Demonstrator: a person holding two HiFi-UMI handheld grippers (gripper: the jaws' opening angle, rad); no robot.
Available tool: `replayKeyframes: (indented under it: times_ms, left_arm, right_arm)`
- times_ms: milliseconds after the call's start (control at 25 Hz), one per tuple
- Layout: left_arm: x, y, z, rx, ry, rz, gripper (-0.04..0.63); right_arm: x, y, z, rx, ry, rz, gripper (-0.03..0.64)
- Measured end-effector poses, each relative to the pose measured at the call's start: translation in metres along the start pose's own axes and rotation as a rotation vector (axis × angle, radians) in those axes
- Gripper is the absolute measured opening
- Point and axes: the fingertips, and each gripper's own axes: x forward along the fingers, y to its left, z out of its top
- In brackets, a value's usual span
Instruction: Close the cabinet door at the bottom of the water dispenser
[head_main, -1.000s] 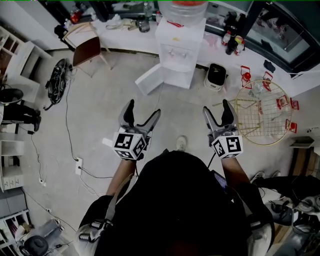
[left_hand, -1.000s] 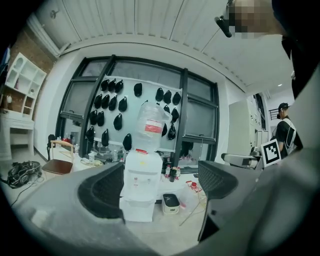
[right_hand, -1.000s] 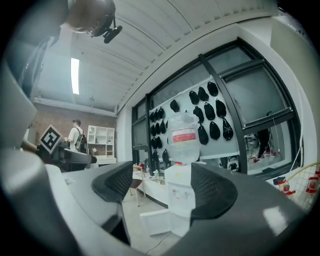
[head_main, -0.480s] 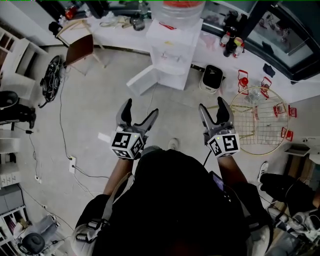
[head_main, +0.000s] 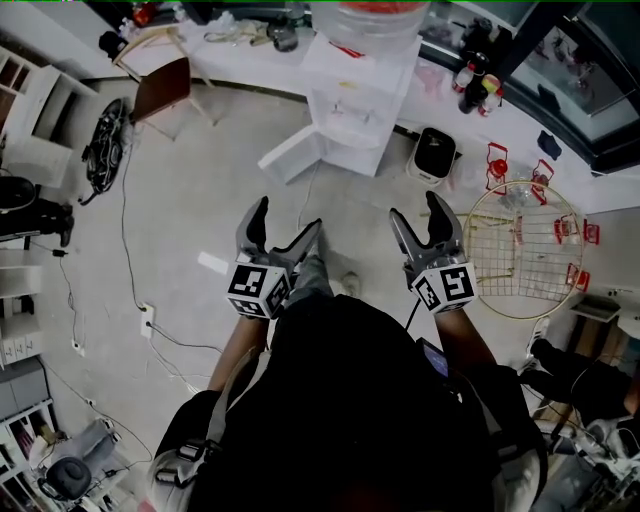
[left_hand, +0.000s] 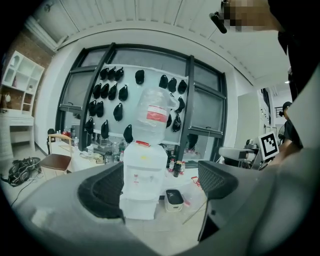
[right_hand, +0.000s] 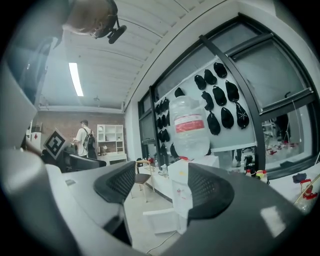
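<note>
The white water dispenser (head_main: 352, 110) stands against the far counter with a clear bottle (head_main: 375, 15) on top. Its bottom cabinet door (head_main: 290, 158) is swung open to the left. In the right gripper view the door (right_hand: 161, 220) shows as a white panel left of the dispenser (right_hand: 181, 192). In the left gripper view the dispenser (left_hand: 142, 172) is straight ahead. My left gripper (head_main: 287, 218) and right gripper (head_main: 416, 210) hang over the bare floor, well short of the dispenser. Both are open with nothing between their jaws.
A wooden chair (head_main: 168, 88) stands far left by the counter. A small black-and-white appliance (head_main: 435, 155) sits right of the dispenser, with a round gold wire rack (head_main: 520, 250) beyond it. Cables (head_main: 105, 150) lie on the floor at left. A person (right_hand: 84, 137) stands far off.
The person has taken a step, a leg now showing between the grippers. Both grippers have shifted slightly with the body, and the right jaws have narrowed a little.
</note>
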Motion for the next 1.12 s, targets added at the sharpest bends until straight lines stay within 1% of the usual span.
replayKeyframes:
  times_ms: [200, 360, 520, 760, 920, 1120]
  left_arm:
    - [0.018, 0.029, 0.003, 0.004, 0.008, -0.004, 0.463]
    - [0.035, 0.056, 0.0, -0.011, 0.021, -0.018, 0.463]
    - [0.055, 0.091, -0.004, 0.002, 0.029, -0.019, 0.463]
    - [0.086, 0.135, -0.016, -0.008, 0.074, -0.03, 0.463]
    - [0.104, 0.166, -0.035, -0.013, 0.111, -0.032, 0.463]
    - [0.126, 0.198, -0.072, -0.055, 0.164, -0.024, 0.463]
  right_arm:
    - [0.024, -0.011, -0.006, 0.006, 0.025, -0.039, 0.322]
    - [0.053, -0.013, -0.019, 0.001, 0.062, -0.055, 0.322]
    - [0.089, -0.011, -0.033, -0.007, 0.099, -0.056, 0.322]
    - [0.148, -0.009, -0.052, -0.014, 0.137, -0.043, 0.321]
    - [0.189, -0.007, -0.07, -0.034, 0.164, -0.023, 0.319]
    - [0.226, -0.003, -0.107, -0.061, 0.218, 0.009, 0.313]
